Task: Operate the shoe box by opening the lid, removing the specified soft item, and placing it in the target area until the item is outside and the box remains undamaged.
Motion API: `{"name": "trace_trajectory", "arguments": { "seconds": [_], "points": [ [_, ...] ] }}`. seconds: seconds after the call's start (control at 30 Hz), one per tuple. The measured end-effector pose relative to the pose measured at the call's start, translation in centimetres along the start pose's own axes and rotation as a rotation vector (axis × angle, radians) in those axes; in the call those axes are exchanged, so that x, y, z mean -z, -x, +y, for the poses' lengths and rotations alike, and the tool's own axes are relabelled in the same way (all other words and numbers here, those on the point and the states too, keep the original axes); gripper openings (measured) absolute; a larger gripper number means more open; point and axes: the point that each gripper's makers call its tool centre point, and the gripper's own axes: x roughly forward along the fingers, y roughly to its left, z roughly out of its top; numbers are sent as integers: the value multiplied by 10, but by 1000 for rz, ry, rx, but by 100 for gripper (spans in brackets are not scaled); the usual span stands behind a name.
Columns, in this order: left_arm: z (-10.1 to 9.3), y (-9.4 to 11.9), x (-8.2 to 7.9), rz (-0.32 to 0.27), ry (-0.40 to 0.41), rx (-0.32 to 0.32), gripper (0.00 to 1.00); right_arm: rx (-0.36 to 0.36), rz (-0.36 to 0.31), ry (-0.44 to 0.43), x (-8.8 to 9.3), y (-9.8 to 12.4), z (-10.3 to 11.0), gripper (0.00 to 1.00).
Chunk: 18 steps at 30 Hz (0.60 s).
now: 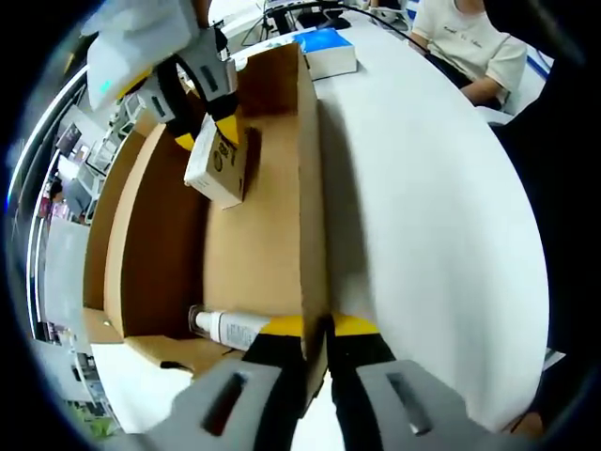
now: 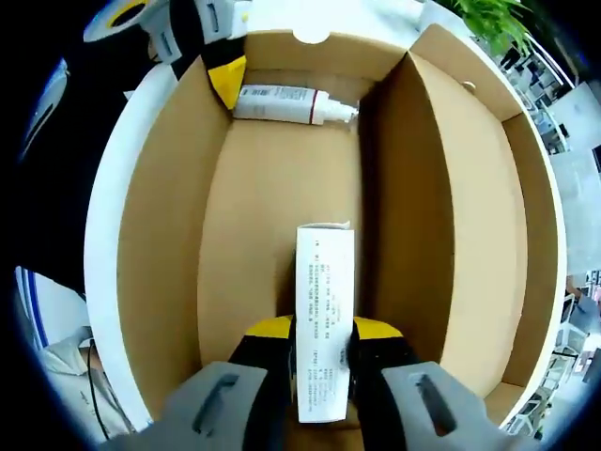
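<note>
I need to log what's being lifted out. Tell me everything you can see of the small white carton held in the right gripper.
The small white carton is a slim rectangular box, apparently thin card, with fine dark print on its face and a logo on one side in the left gripper view. The right gripper clamps it at one end between its yellow-tipped jaws. It sits inside the open brown shoe box, over the floor, pointing toward a white tube at the far end; it's unclear whether it touches the floor.

White worktop [image 1: 432,216], evenly lit. A blue-and-white box [image 1: 327,51] lies at its far edge beside a seated person [image 1: 467,42]. Green plant [image 2: 490,21] beyond the worktop.
</note>
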Motion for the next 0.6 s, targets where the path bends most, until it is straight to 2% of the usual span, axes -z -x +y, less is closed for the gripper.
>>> {"name": "trace_trajectory", "arguments": {
  "seconds": [0.03,0.1,0.13,0.17,0.3,0.4,0.43,0.6],
  "points": [
    [1,0,0,0,0,0,6,7,-12,39,-2,2,0,21],
    [2,0,1,-1,0,1,6,4,-6,5,-1,7,3,21],
    [1,0,1,0,-1,1,6,21,-19,-43,-5,14,1,21],
    [1,0,0,0,-1,1,6,32,-22,-52,-6,17,0,21],
    [0,0,0,1,-1,1,6,50,-24,-29,-10,36,6,21],
    [1,0,1,0,1,1,6,75,-26,-69,-12,47,7,21],
    [2,0,1,0,1,2,6,98,-19,-114,-11,53,5,21],
    [1,0,1,0,1,1,6,109,-38,-174,-10,73,9,21]
  ]
}}
